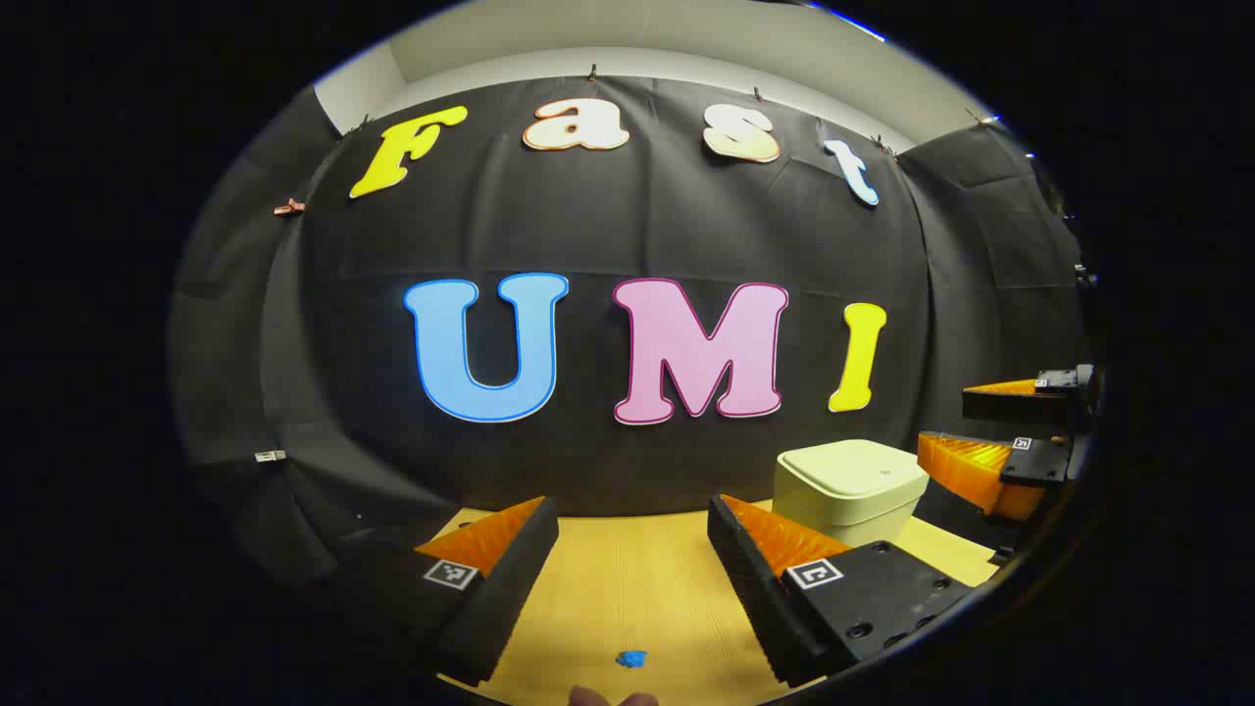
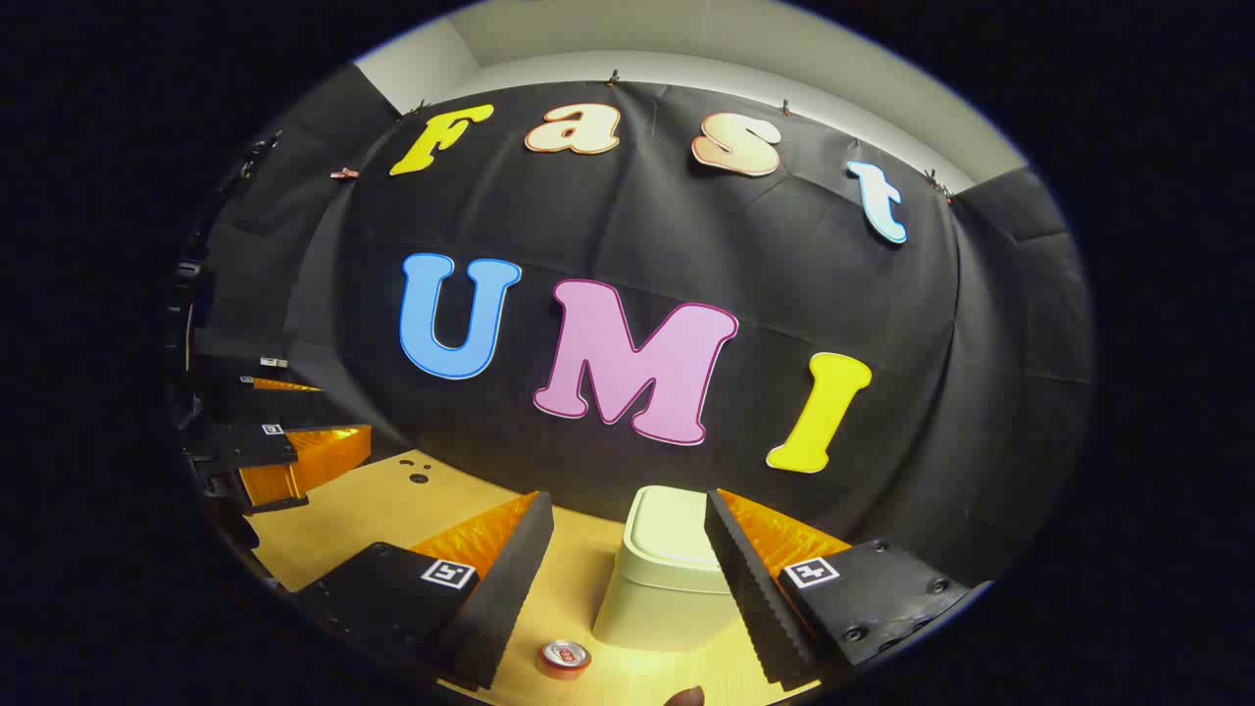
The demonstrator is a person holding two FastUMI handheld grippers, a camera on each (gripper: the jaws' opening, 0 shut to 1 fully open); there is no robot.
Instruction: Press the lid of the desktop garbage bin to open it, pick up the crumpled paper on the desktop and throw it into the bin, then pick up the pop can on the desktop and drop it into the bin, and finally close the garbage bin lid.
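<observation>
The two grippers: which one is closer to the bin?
The right gripper. In the right gripper view the closed bin sits just ahead between its open fingers, beside the pop can. The left gripper faces bare table instead.

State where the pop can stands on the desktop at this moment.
In the right gripper view, the pop can stands upright on the wooden desktop, just left of the garbage bin, low between the right gripper fingers.
</observation>
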